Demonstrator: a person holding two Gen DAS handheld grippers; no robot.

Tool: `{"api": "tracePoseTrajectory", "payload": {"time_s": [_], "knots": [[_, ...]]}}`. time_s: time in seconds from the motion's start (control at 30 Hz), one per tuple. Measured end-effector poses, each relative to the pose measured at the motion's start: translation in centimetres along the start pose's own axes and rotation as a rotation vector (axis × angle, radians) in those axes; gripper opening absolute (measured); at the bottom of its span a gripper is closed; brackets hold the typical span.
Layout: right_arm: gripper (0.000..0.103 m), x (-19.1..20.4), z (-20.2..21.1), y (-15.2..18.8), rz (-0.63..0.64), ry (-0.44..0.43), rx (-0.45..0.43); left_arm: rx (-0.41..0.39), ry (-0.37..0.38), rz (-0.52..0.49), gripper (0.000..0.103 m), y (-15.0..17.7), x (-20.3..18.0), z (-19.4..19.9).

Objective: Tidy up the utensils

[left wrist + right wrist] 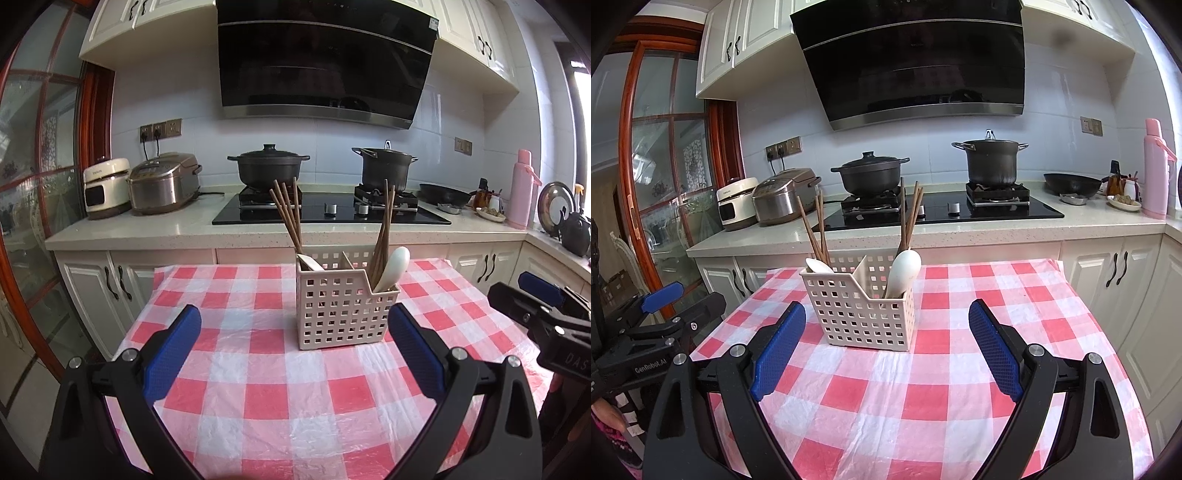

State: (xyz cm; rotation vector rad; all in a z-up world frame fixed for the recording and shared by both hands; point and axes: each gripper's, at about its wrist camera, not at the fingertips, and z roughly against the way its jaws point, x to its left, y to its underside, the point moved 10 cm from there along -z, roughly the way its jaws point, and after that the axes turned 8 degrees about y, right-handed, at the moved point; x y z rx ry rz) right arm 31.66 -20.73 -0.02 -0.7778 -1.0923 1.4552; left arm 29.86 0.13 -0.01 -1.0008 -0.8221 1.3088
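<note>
Beige perforated plastic caddy [345, 310] holds brown wooden chopsticks [290, 218] and white spoons [393, 267]; your 2 tools, left tool [295, 356] and right tool [888, 349], gape empty.

One slotted caddy [345, 306] holds two bundles of chopsticks [286, 214] and two white spoons [393, 267].

checked tablecloth [258, 369], two black pots [267, 168], rice cooker [164, 182]

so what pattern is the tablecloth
Red-and-white checks on the tablecloth, clearest in the right wrist view.
</note>
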Motion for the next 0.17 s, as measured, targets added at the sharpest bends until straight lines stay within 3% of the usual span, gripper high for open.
{"api": "tracePoseTrajectory", "payload": {"time_s": [0.17], "knots": [[0.084, -0.87, -0.28, 0.35, 0.002, 0.019, 0.006, 0.026, -0.017, 0.02, 0.098, 0.31, 0.87, -0.47]]}}
